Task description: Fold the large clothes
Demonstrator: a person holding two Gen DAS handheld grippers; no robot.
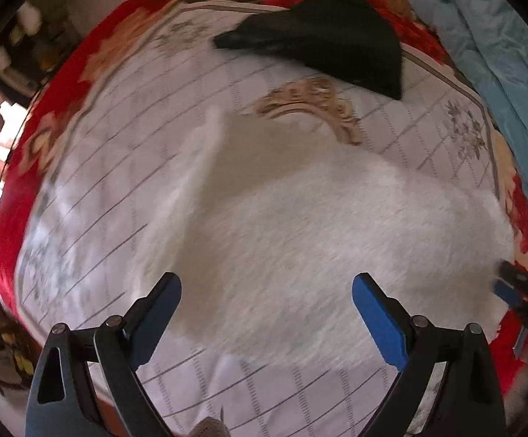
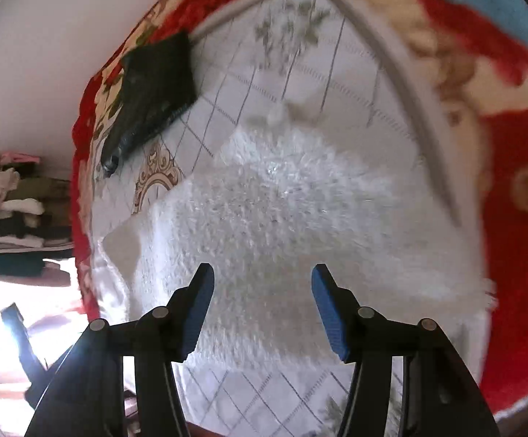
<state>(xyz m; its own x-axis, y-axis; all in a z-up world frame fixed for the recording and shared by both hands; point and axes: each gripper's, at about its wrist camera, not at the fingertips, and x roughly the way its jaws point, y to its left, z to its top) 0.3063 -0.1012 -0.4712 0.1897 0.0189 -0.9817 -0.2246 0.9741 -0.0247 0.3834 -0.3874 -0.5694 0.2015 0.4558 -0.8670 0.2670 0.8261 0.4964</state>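
white garment (image 1: pixel 300 218): your fluffy white piece lies spread on the middle of the bed, its pile blurred in both views; one flap is turned up along the edge toward the window light.
bed cover (image 1: pixel 100 196): white with a grey grid and a red flowered border, showing all round the white garment.
left gripper (image 1: pixel 266 284): you've got it pointing steeply down over the white garment, jaws spread wide, nothing between the blue pads; whether the tips touch the pile, i can't tell.
right gripper (image 2: pixel 262 275): also above the white garment, jaws parted about halfway, empty, pads clear of the fabric.
black garment (image 1: pixel 322 40): folded, well beyond the white garment, at the bed's far edge near the red border.
blue cloth (image 1: pixel 500 73): bunched beside the black garment, off past the white garment's side.
clothes stack (image 2: pixel 12 211): piled off the bed, far from the white garment.
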